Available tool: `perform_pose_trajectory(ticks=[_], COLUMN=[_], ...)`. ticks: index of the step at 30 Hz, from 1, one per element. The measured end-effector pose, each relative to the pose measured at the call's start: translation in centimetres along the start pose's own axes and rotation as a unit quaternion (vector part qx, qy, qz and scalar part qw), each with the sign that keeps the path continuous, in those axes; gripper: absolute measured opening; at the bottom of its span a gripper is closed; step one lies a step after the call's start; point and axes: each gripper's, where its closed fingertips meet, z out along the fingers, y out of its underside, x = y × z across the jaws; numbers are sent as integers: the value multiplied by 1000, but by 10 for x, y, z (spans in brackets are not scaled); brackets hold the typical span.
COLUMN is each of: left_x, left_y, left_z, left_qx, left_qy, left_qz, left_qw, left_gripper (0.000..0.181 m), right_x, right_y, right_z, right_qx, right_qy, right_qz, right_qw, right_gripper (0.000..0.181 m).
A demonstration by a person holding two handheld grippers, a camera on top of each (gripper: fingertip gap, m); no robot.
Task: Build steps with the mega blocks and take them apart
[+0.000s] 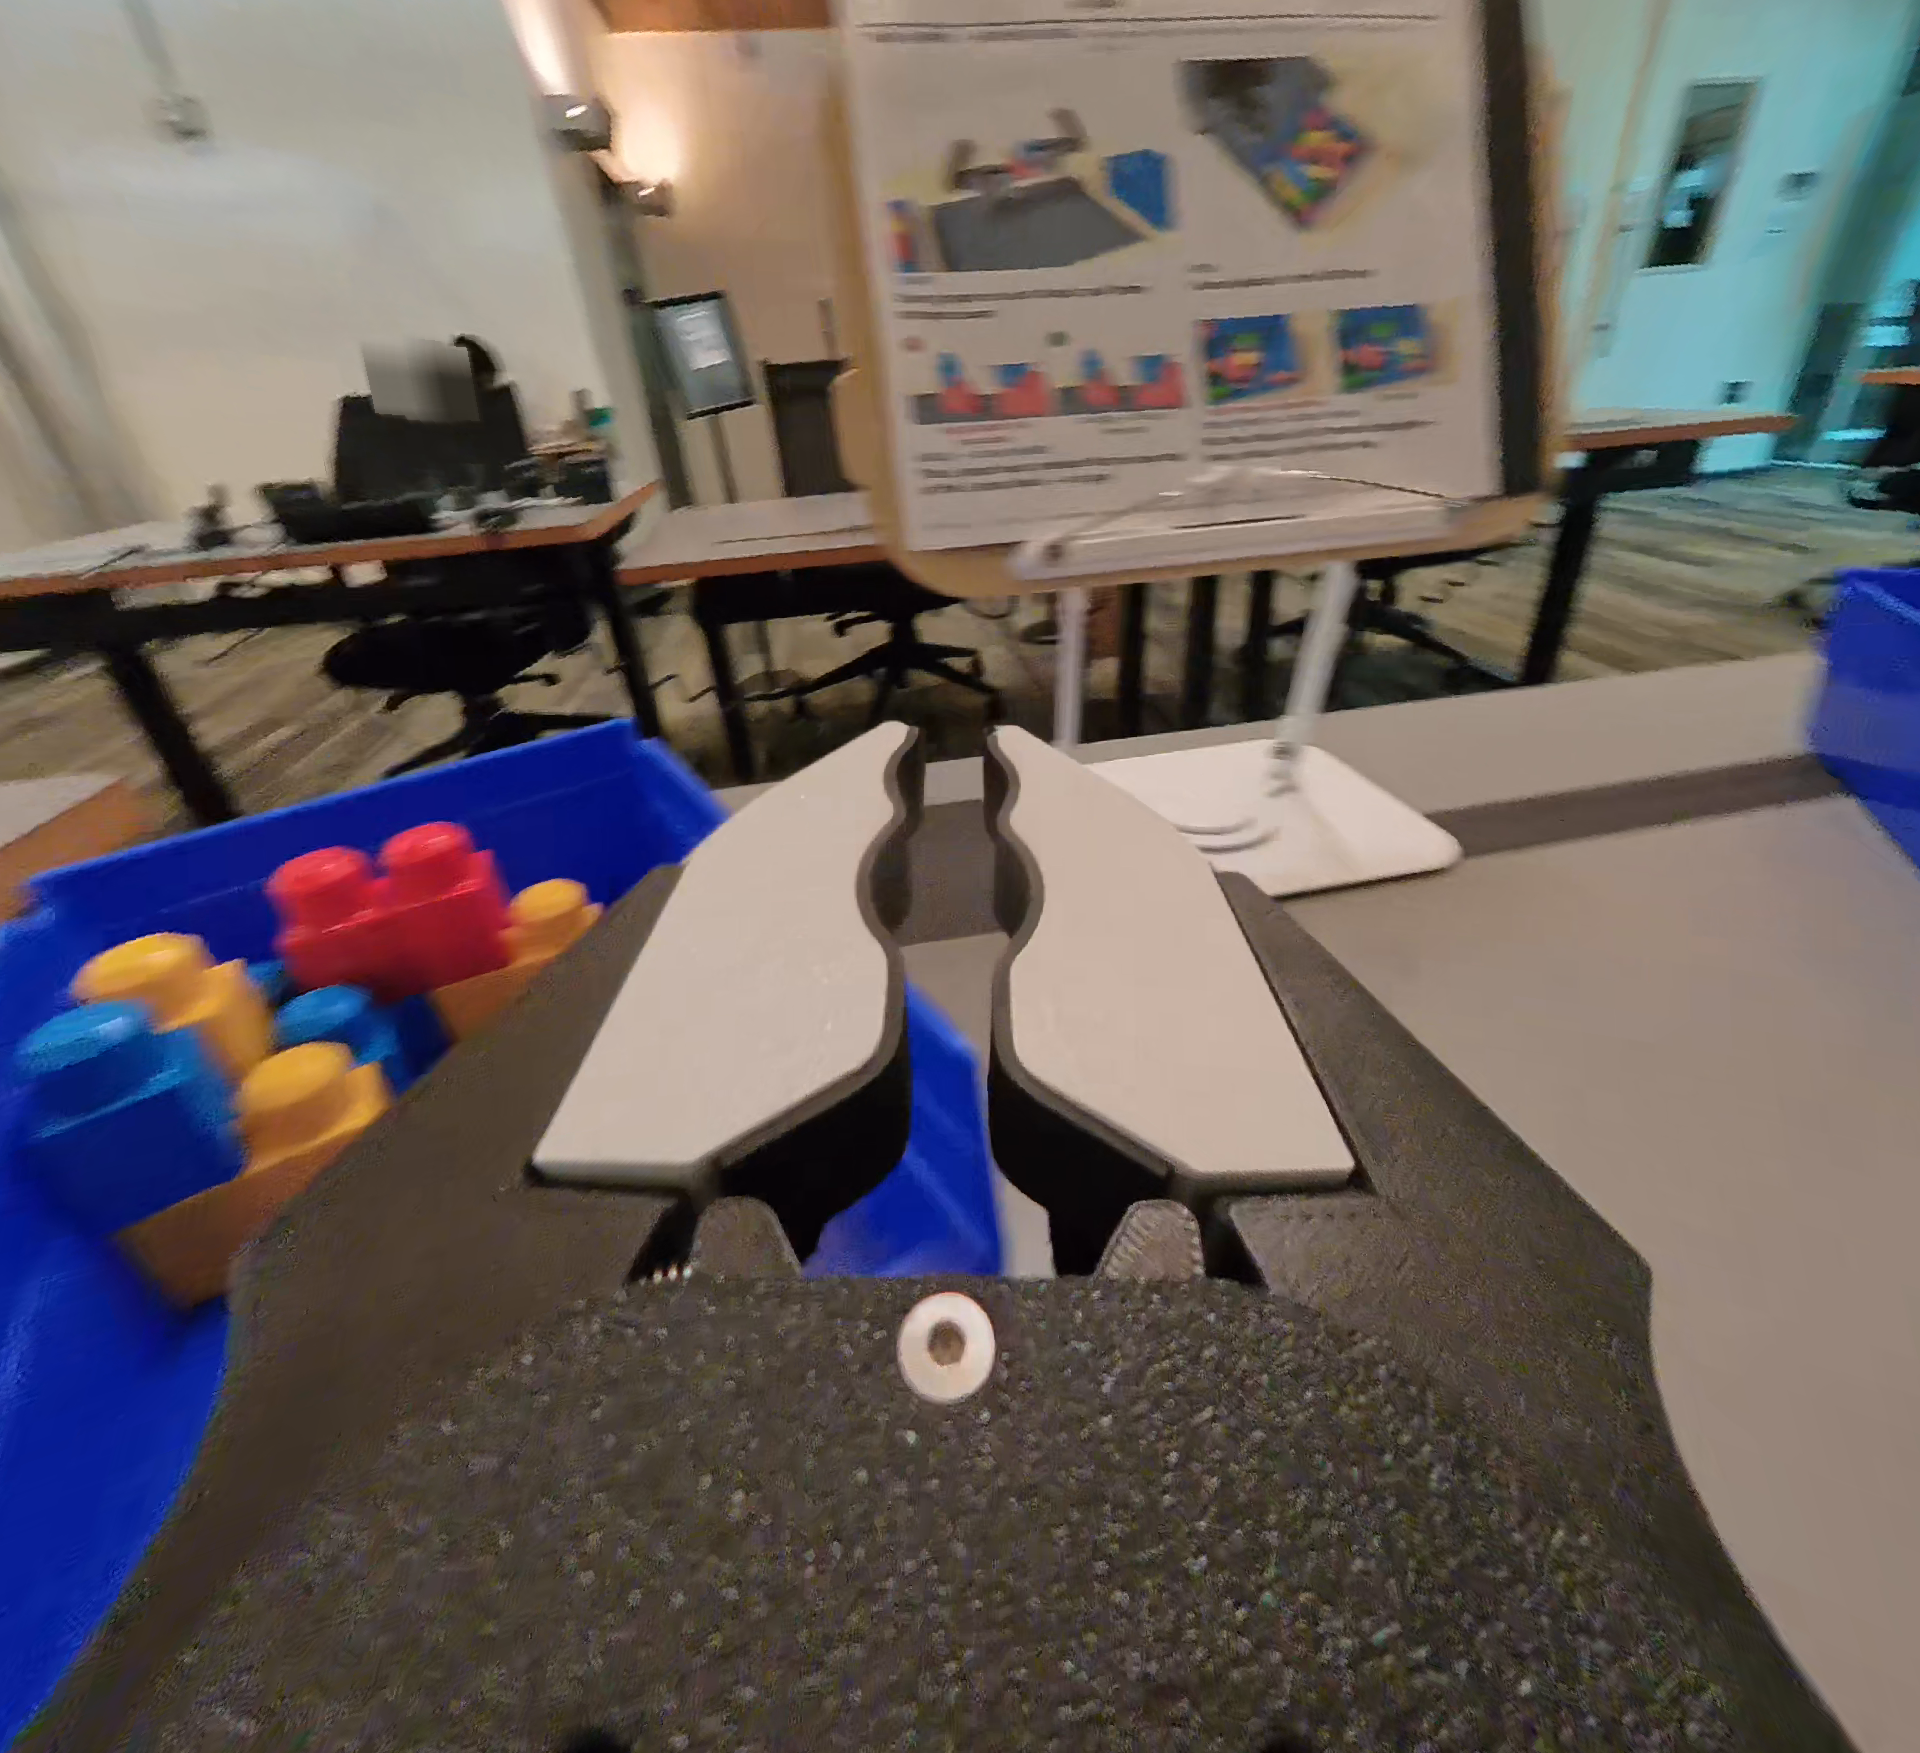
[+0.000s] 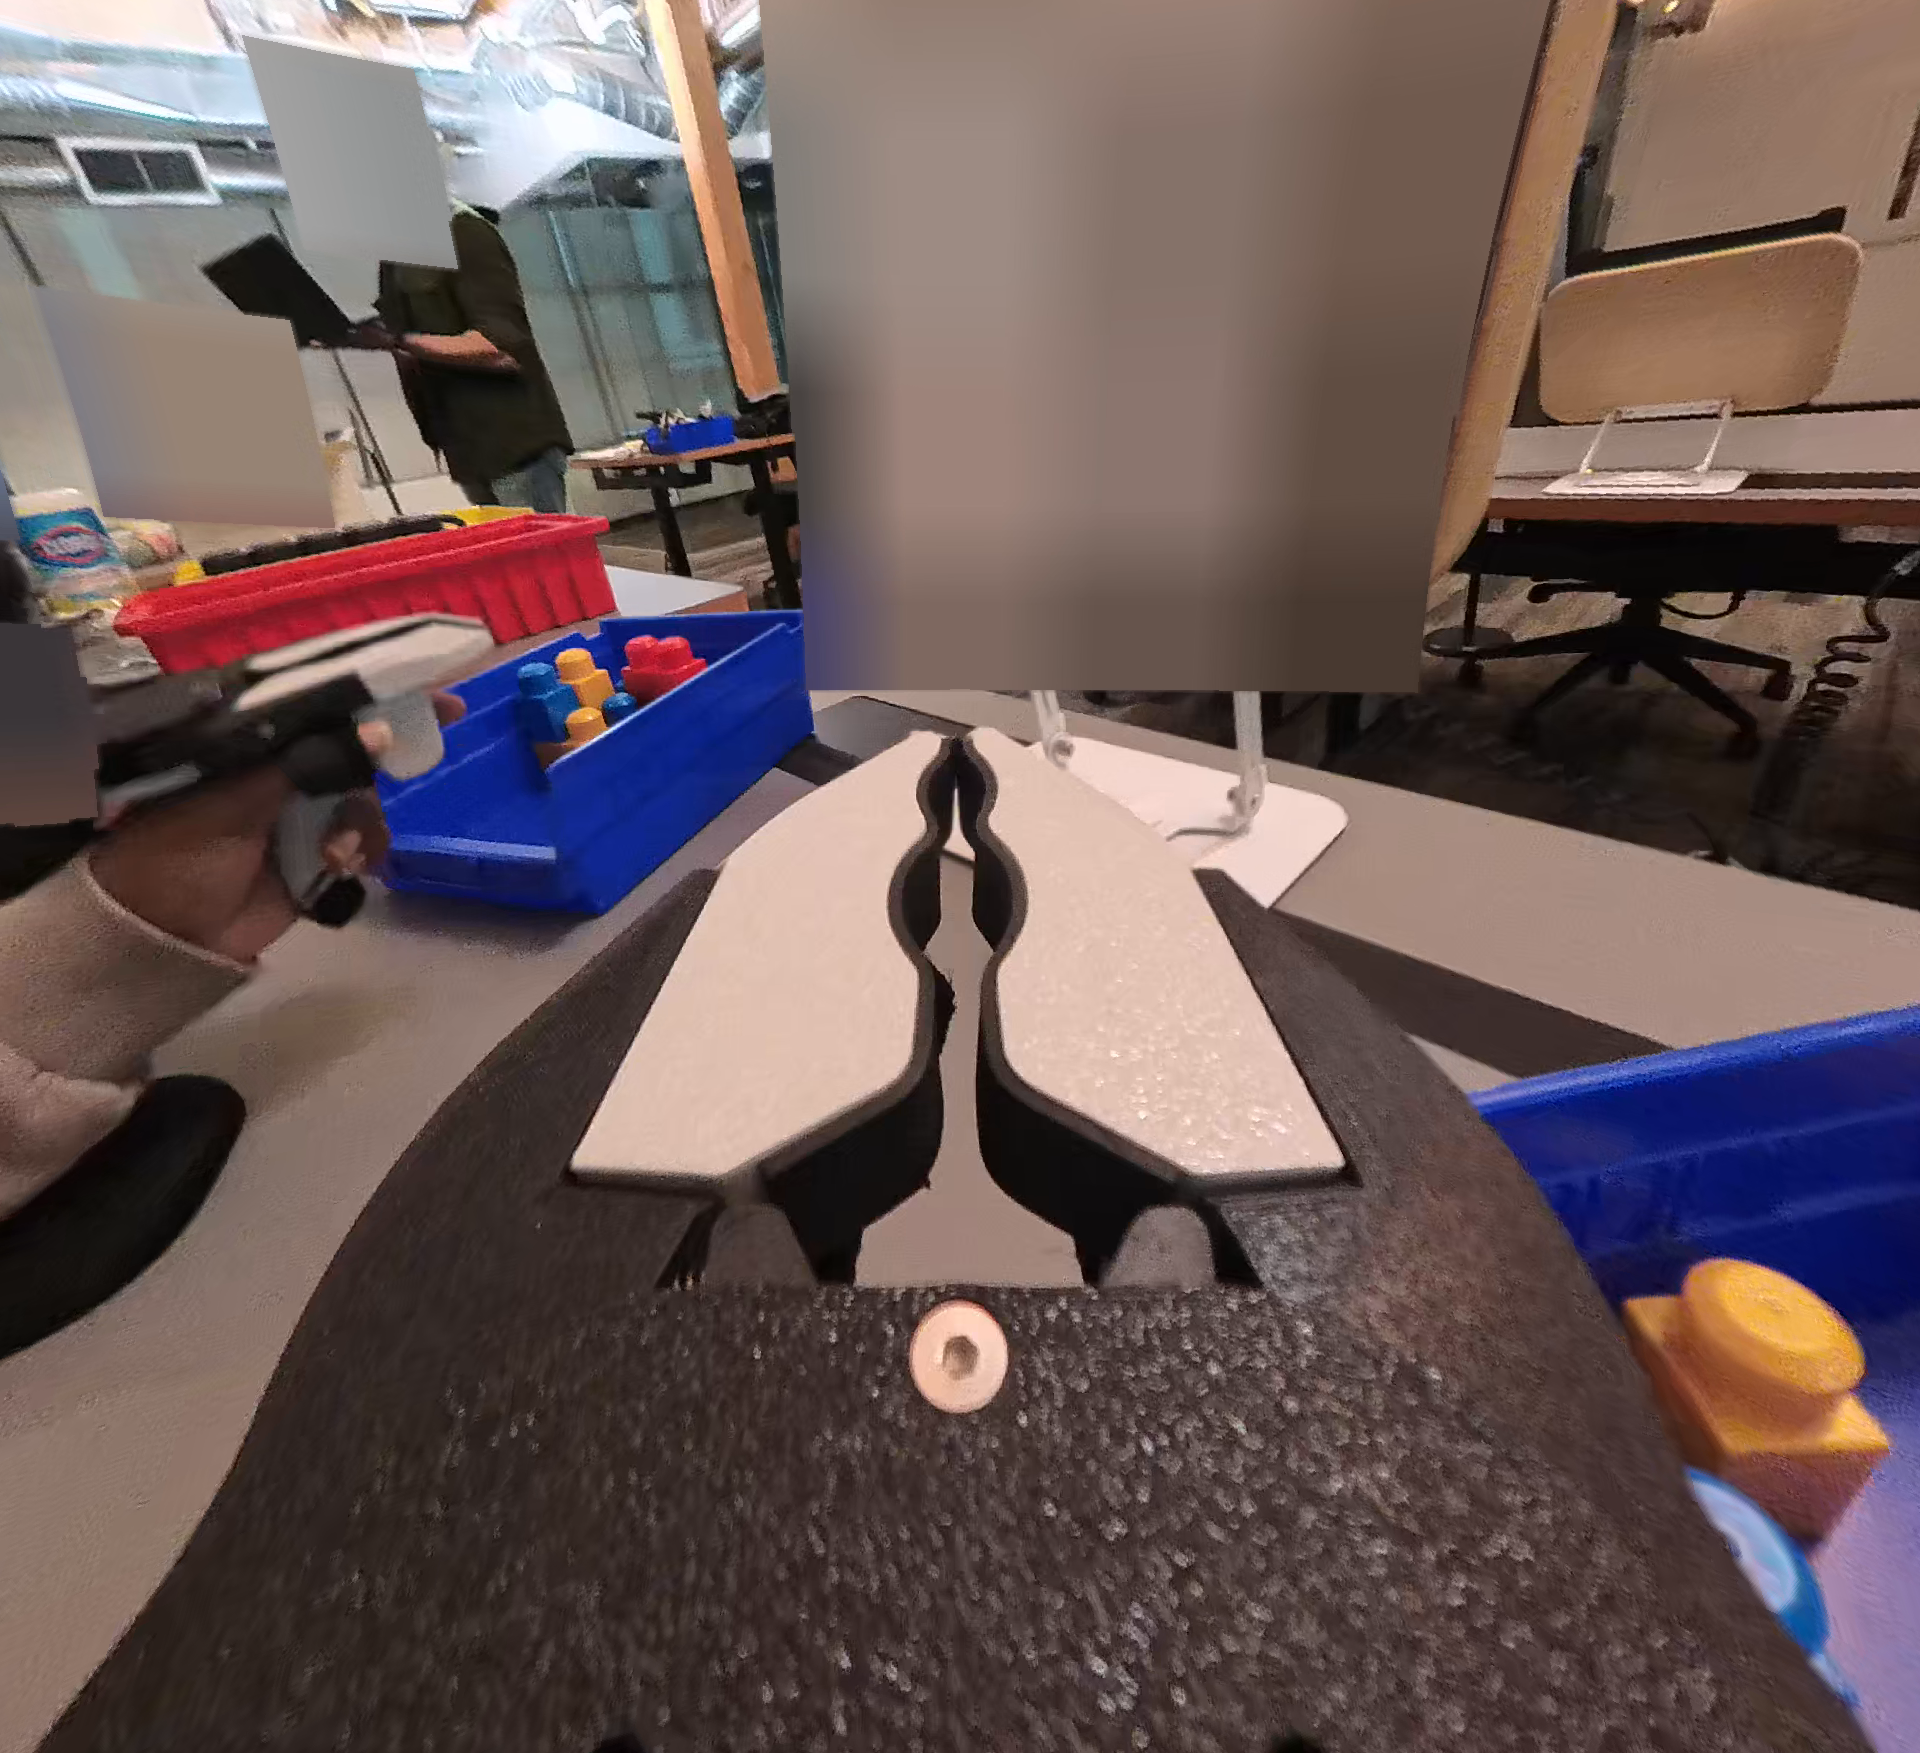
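Observation:
My left gripper (image 1: pixel 954 747) hovers over the grey table (image 1: pixel 1558 1028). Its jaws stand slightly apart with nothing between them. A blue bin (image 1: pixel 582 799) to its left holds a red block (image 1: pixel 395 903), yellow blocks (image 1: pixel 301 1111) and a blue block (image 1: pixel 114 1111). My right gripper (image 2: pixel 958 747) is shut, its tips touching with nothing between them. In the right wrist view the same blue bin (image 2: pixel 623 810) lies to the left, with the left gripper (image 2: pixel 468 638) held by a hand just left of it. A second blue bin (image 2: pixel 1714 1173) at the lower right holds a yellow block (image 2: pixel 1756 1381).
A white stand base (image 1: pixel 1299 830) sits at the table's far edge and carries an instruction sheet (image 1: pixel 1174 197). A red bin (image 2: pixel 364 591) stands behind the left blue bin. A dark mat (image 2: pixel 1455 1007) lies on the table. A person (image 2: pixel 488 353) stands far off. Tip to tip, the grippers are about 35 cm apart.

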Motion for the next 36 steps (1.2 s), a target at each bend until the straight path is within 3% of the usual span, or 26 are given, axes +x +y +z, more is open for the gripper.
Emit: perform_pose_trajectory(ticks=[6, 9, 13, 22, 29, 36], left_x=[-118, -168, -216, -243, -245, -253], left_y=[-8, 2, 32, 103, 116, 117], left_z=[-9, -10, -3, 18, 21, 18], left_qx=[-71, -167, -288, -447, -493, -498], left_qy=[-105, -116, -130, -167, -181, -203], left_qz=[2, 15, -29, -44, 0, 41], left_qw=[992, 979, 948, 878, 851, 842], left_gripper=[26, 37, 51, 57, 46, 30], right_x=[-8, -8, -11, -22, -18, -19], right_y=[24, 27, 35, 38, 34, 37], right_z=[-4, -8, -7, -9, -12, -12], right_qx=[-17, -22, -30, -42, -35, -40], right_qy=[-14, -19, -36, -55, -52, -54], right_qz=[-18, -33, -18, -50, -42, -40], right_qw=[1000, 999, 999, 996, 997, 997], right_gripper=[0, 0, 0, 0, 0, 0])
